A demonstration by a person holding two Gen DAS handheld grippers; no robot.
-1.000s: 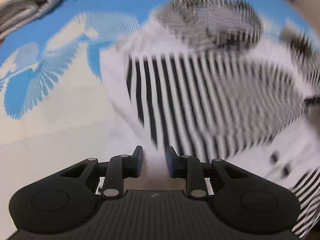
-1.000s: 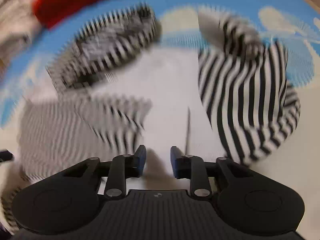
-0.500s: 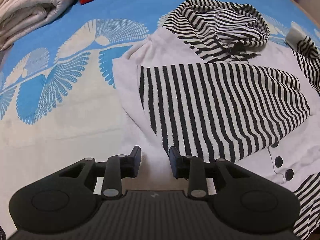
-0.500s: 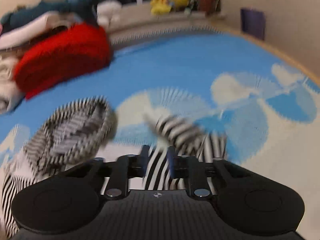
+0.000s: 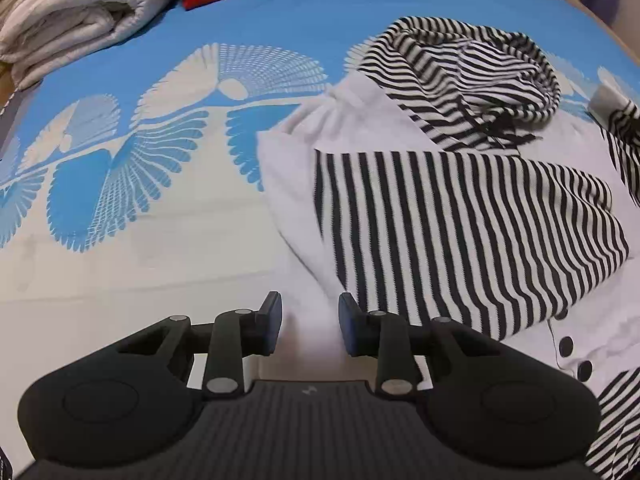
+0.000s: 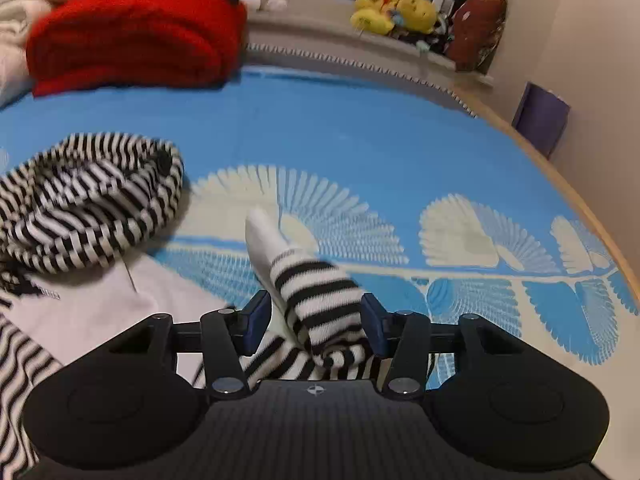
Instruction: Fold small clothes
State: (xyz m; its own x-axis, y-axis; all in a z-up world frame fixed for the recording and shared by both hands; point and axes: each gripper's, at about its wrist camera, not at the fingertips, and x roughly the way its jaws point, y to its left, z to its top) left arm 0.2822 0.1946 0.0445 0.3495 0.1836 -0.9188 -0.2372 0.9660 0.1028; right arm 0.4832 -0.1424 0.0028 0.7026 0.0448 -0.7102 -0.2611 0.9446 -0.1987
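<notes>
A small white hoodie with black-and-white striped hood and striped sleeves lies on the blue patterned bedspread. One striped sleeve is folded across its white front. My left gripper is open and empty, just above the hoodie's white lower left edge. In the right wrist view, my right gripper is open, with the other striped sleeve and its white cuff lying between the jaws. The hood also shows in the right wrist view.
A folded white quilt and a red folded blanket lie at the bed's far side. Yellow plush toys sit on a ledge beyond. The bed's wooden edge and a purple box are at the right.
My right gripper has moved from the white body to the right sleeve and opened wider around it. My left gripper has opened slightly and stayed at the lower left edge.
</notes>
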